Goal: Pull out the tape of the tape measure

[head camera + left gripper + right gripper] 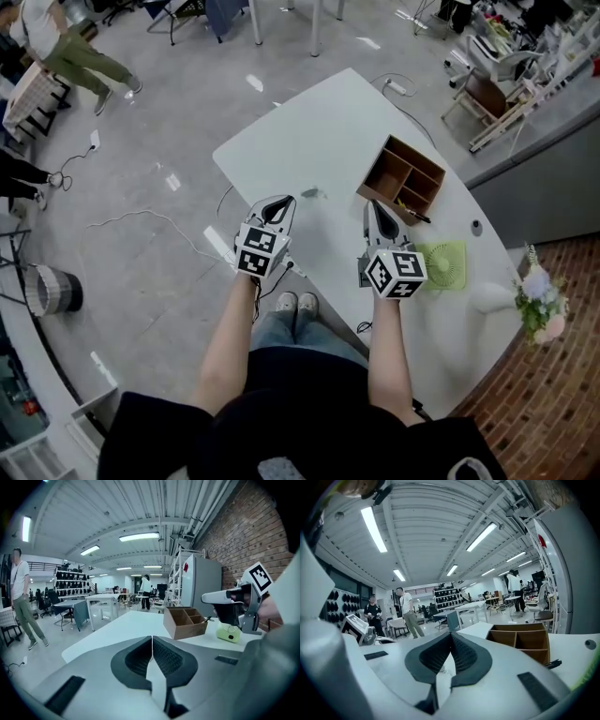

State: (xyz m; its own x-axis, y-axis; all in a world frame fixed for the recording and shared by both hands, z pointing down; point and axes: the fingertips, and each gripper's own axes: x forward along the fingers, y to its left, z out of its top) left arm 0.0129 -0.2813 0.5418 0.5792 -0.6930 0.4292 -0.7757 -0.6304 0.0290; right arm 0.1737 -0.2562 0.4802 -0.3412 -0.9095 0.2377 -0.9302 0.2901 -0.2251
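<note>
No tape measure can be made out for certain. A small grey object (309, 194) lies on the white table (319, 131), too small to identify, just beyond my left gripper (278, 208). That gripper hovers over the table's near edge, its jaws shut with nothing between them (152, 639). Beside it on the right, my right gripper (377, 208) points toward a wooden organiser box (401, 178). Its jaws also meet at the tips and are empty (451, 634).
The wooden box (525, 639) has several compartments, and a black pen (413, 215) lies by its near corner. A pale green fan (442, 262) sits right of my right gripper. People stand on the workshop floor beyond the table (21, 602).
</note>
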